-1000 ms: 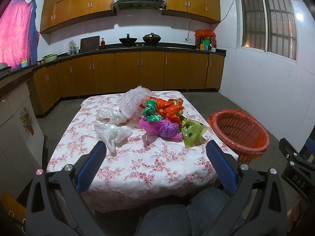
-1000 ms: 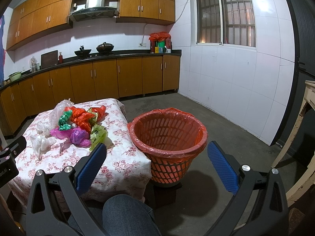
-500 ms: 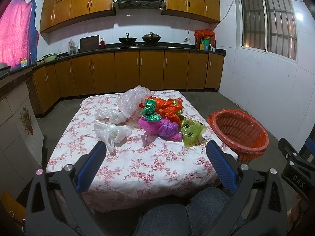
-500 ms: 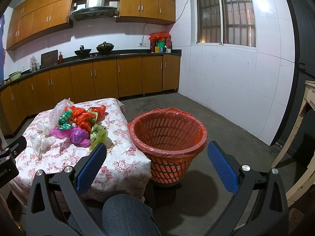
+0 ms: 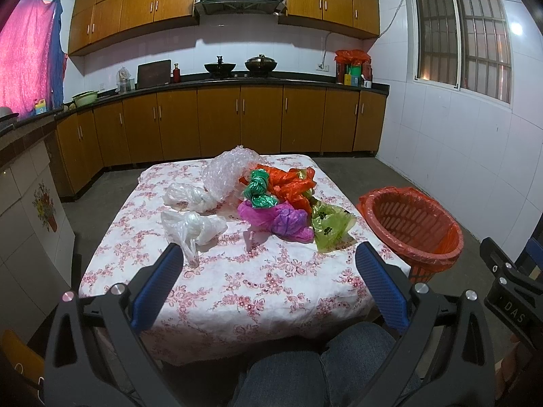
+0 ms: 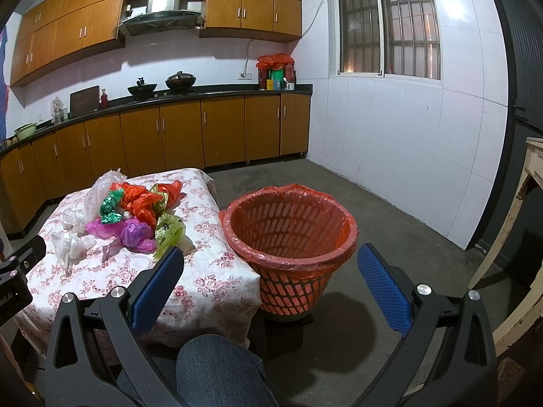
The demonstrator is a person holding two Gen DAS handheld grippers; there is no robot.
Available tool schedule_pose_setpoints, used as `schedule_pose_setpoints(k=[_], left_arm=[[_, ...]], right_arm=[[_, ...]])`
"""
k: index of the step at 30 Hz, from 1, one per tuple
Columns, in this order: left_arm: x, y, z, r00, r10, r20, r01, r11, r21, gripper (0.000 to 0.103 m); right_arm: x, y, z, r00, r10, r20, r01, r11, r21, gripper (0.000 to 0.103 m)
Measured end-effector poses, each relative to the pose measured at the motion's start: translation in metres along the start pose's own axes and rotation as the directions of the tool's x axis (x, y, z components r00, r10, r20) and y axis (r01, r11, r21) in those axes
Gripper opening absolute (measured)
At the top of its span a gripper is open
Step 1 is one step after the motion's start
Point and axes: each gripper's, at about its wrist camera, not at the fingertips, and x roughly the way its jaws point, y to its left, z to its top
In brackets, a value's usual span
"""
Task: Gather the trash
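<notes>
Crumpled plastic bags lie in a pile on a table with a floral cloth [image 5: 258, 278]: a white bag [image 5: 191, 227] nearest me, another white bag [image 5: 186, 198], bubble wrap [image 5: 227, 173], green foil [image 5: 259, 191], orange bags [image 5: 292, 186], a purple-pink bag [image 5: 281, 220] and a yellow-green bag [image 5: 329, 225]. An orange-lined basket [image 6: 292, 234] stands on the floor right of the table. My left gripper [image 5: 268, 264] is open and empty above the table's near edge. My right gripper [image 6: 271, 264] is open and empty in front of the basket.
Wooden kitchen cabinets and a dark counter [image 5: 237, 84] run along the back and left walls. A person's jeans-clad knee [image 6: 217, 366] is below the grippers. A pale wooden table leg [image 6: 509, 237] stands at the right. Bare concrete floor [image 6: 390, 237] surrounds the basket.
</notes>
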Motion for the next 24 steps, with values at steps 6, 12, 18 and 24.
schedule_pose_setpoints(k=[6, 12, 18, 24], left_arm=[[0.008, -0.004, -0.013, 1.0, 0.015, -0.017, -0.015, 1.0, -0.014, 0.099], [0.026, 0.021, -0.012, 0.996, 0.05, -0.068, -0.055, 0.996, -0.066, 0.099], [0.067, 0.067, -0.01, 0.986, 0.104, -0.134, -0.123, 0.982, -0.146, 0.099], [0.116, 0.108, -0.003, 0.97, 0.148, -0.193, -0.183, 0.967, -0.18, 0.099]], right_arm=[[0.007, -0.001, -0.001, 1.0, 0.001, -0.015, -0.001, 1.0, 0.005, 0.101], [0.02, 0.001, -0.003, 1.0, 0.003, -0.014, -0.004, 1.0, -0.013, 0.101], [0.053, 0.02, 0.011, 0.998, 0.064, -0.027, -0.065, 0.996, -0.057, 0.101], [0.103, 0.047, 0.027, 0.984, 0.155, -0.089, -0.159, 0.986, -0.044, 0.101]])
